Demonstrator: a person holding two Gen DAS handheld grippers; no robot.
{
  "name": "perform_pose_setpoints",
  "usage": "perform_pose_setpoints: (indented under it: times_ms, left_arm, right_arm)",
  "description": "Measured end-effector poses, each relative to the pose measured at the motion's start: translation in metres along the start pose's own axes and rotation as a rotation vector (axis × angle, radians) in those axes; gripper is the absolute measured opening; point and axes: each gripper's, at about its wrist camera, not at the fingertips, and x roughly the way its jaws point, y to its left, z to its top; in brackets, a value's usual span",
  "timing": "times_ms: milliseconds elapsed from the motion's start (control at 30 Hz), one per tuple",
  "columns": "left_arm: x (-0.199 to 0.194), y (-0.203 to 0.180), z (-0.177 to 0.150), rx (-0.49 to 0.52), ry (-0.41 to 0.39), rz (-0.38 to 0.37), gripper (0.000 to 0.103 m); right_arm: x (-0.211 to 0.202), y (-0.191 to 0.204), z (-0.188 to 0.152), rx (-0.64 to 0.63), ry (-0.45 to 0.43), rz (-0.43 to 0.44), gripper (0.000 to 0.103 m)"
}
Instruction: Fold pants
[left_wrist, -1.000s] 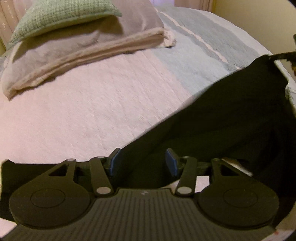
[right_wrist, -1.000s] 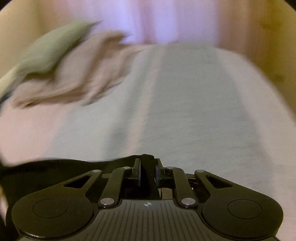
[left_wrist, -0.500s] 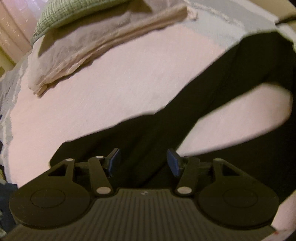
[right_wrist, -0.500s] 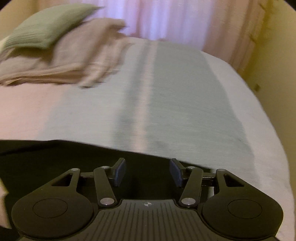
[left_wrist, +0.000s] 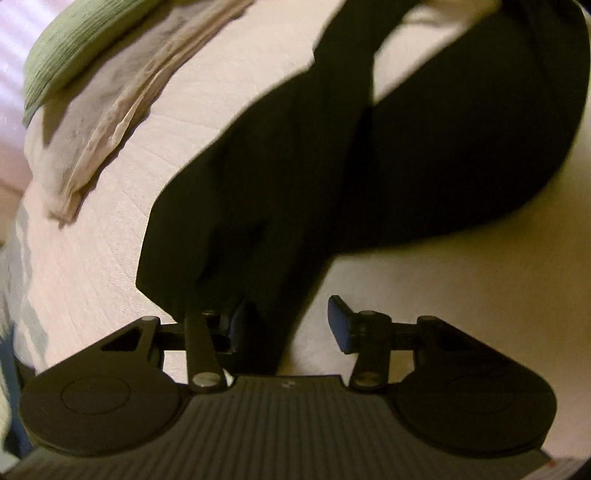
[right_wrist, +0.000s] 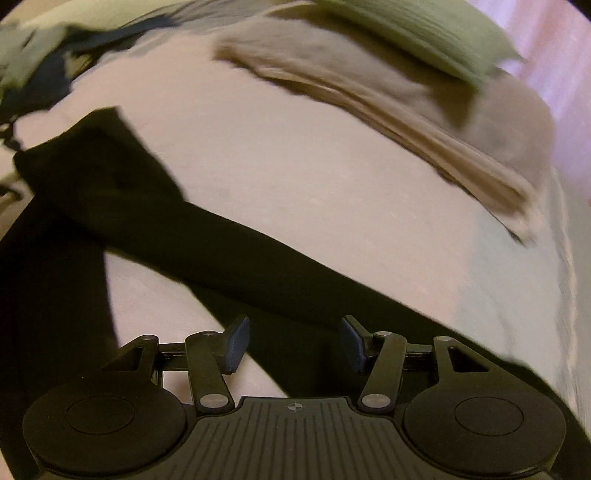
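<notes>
Right now I have both grippers angled down over the bed (left_wrist: 461, 295), with the black pants (left_wrist: 303, 155) spread across the pale cover beneath them. From the left wrist camera, the left gripper (left_wrist: 286, 325) is closing, its jaws at a middling gap; a fold of the dark cloth runs down between them and lies against the left-hand pad, which is half hidden by it, while the right-hand pad stands clear over bare bedding, so I count nothing as clamped there yet. One leg of the pants climbs from that gripper toward the top of the view, and a second broad band of black curves away to the right edge, with a pale patch of bed showing between the two. From the right wrist camera, the right gripper (right_wrist: 293, 345) has its jaws parted about halfway, and the pants (right_wrist: 221, 254) pass under and between the pads as a long dark strip running from upper left to lower right; neither pad presses on the cloth that I can see. Another dark stretch hangs down the left edge of that view. Beyond the pants, a green pillow (right_wrist: 424, 33) sits on top of a folded beige blanket (right_wrist: 406, 99), well apart from the cloth. Both views are blurred, so I cannot make out seams or a waistband.
</notes>
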Motion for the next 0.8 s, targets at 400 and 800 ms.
perform_pose_setpoints:
  times_ms: [400,800]
  left_arm:
    - [-0.07,0.152,0.044,-0.395,-0.095,-0.152,0.006]
    - [0.063,0.3,0.146,-0.616,0.041,0.051,0.03]
  right_arm:
    - [-0.025,-0.021,0.049,-0.028,-0.041,-0.033,0.052]
    - [-0.025,-0.072,0.035,0.178,-0.028,-0.104,0.054]
